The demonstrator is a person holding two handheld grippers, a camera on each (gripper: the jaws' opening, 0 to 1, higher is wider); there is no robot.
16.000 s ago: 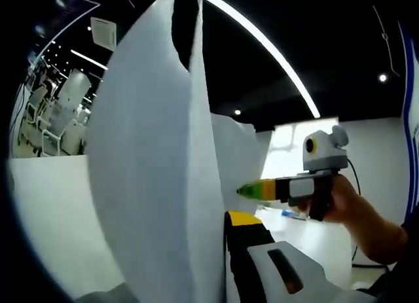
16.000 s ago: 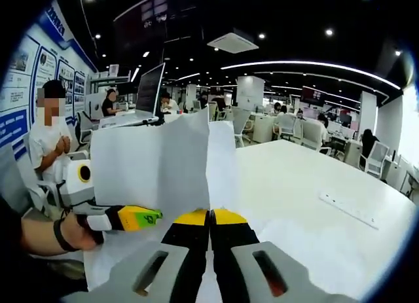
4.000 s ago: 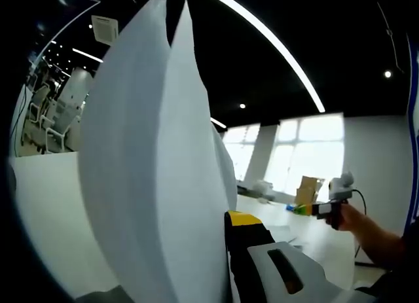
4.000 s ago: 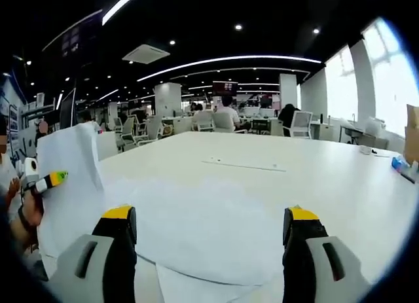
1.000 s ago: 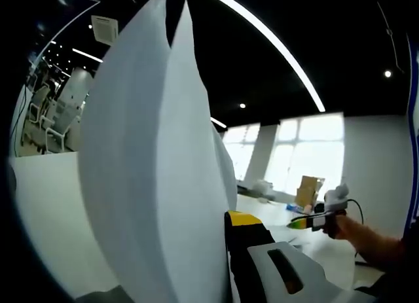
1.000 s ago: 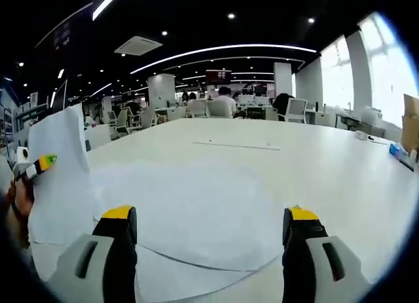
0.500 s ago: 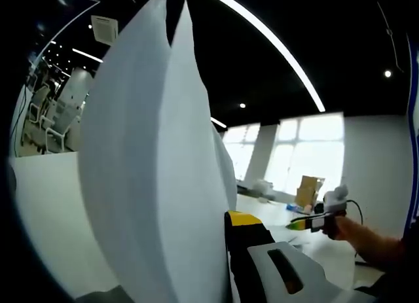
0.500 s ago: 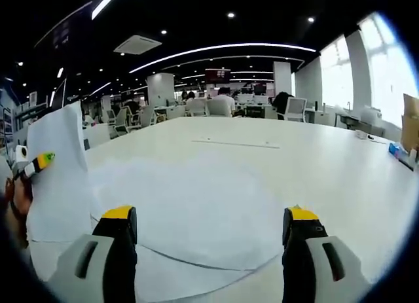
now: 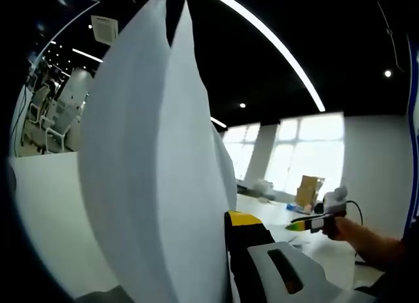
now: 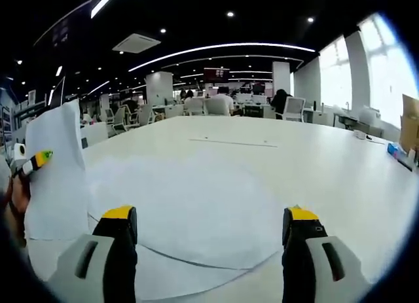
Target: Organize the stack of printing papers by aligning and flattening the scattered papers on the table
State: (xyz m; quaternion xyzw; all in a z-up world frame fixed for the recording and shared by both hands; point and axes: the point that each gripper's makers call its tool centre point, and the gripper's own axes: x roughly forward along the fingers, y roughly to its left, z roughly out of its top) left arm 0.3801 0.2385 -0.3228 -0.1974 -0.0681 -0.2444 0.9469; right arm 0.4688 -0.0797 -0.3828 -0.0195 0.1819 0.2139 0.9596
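A sheaf of white printing papers (image 9: 150,185) stands upright and bulging in my left gripper (image 9: 219,221), which is shut on its lower edge; one yellow-tipped finger (image 9: 243,219) shows, the other is hidden behind the sheets. In the right gripper view the same upright papers (image 10: 55,178) stand at the far left with the left gripper (image 10: 31,162) on them. More loose white sheets (image 10: 190,211) lie flat on the white table (image 10: 327,165). My right gripper (image 10: 209,214) hovers over them, open wide, with nothing between its fingers. A hand carries the right gripper (image 9: 313,219) at the right.
A long flat strip (image 10: 232,143) lies further back on the table. Small blue items (image 10: 399,152) sit at the table's right edge, and a cardboard box (image 9: 306,190) stands near the windows. Office chairs and seated people are far behind.
Sixteen seconds ago the right gripper was shut on the upright papers beside the left one; it has since let go, opened and moved off over the flat sheets. Nothing has moved over the last second.
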